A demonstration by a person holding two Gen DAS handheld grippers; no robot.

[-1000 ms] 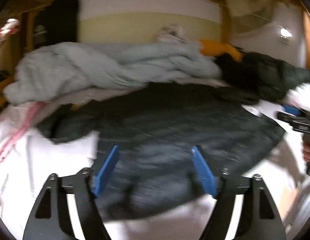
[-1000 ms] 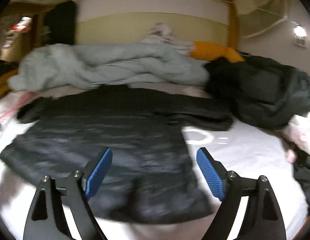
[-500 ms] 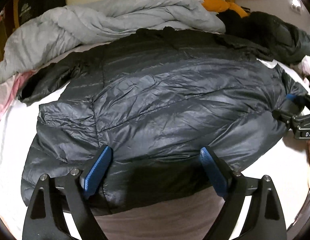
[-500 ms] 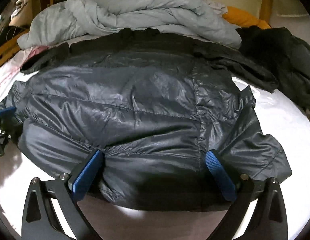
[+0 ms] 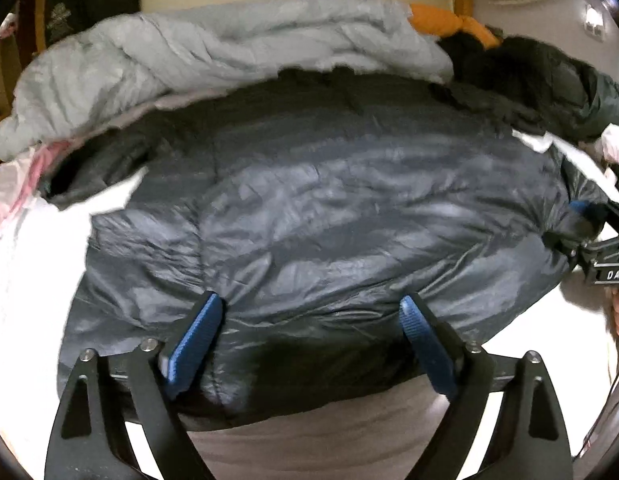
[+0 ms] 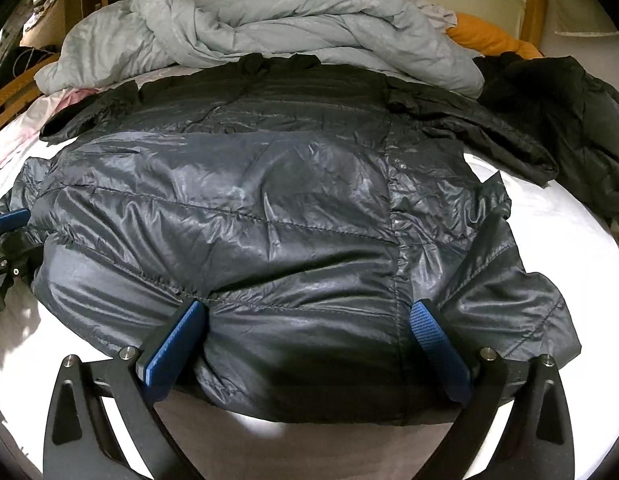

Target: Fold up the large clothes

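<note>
Fingers of both grippers spread wide, straddling the puffer jacket hem; close evenly, then lift together.

Puffer jacket: glossy, crinkly synthetic cloth w/ quilted stitch lines. Duvet at bed's far edge: matt grey cloth, rumpled. Bedsheet: smooth white cloth. Bed frame: varnished wood. Fingers: ribbed blue pads, prob. rubber, on matt black arms w/ metal bolts.
</note>
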